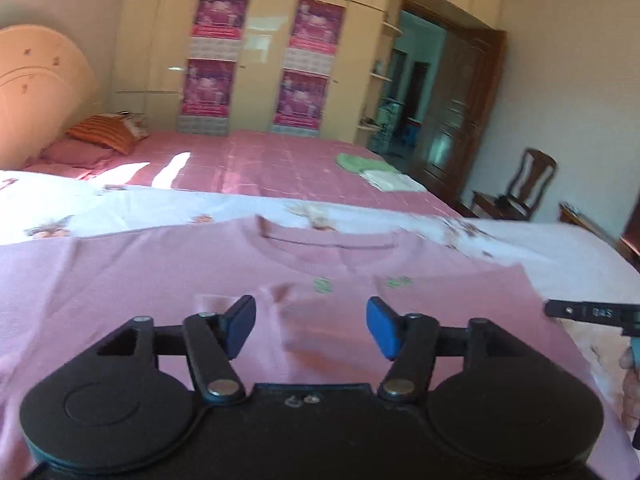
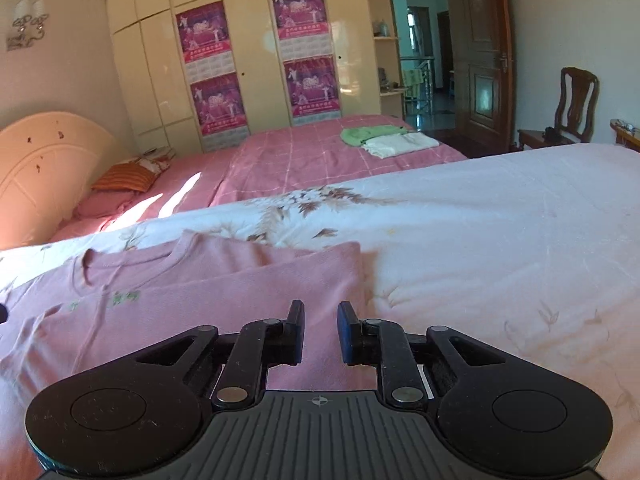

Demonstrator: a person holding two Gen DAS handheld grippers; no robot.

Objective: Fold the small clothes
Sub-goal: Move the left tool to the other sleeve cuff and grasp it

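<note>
A small pink shirt (image 1: 160, 280) lies flat on a white floral quilt (image 1: 120, 208), collar away from me, with its right side folded inward over the chest. My left gripper (image 1: 310, 328) is open and empty, hovering over the shirt's middle. In the right wrist view the shirt (image 2: 200, 312) shows the folded flap ending in a straight right edge. My right gripper (image 2: 320, 332) hovers over that right edge with its jaws a small gap apart and nothing between them. The right gripper's tip (image 1: 580, 312) shows at the right edge of the left wrist view.
A second bed with a pink checked cover (image 2: 300, 160) stands beyond, with folded green and white clothes (image 2: 384, 138) on it and an orange striped pillow (image 2: 124, 178). A cream wardrobe (image 2: 240, 40), an open door (image 2: 480, 60) and a wooden chair (image 2: 568, 112) lie farther back.
</note>
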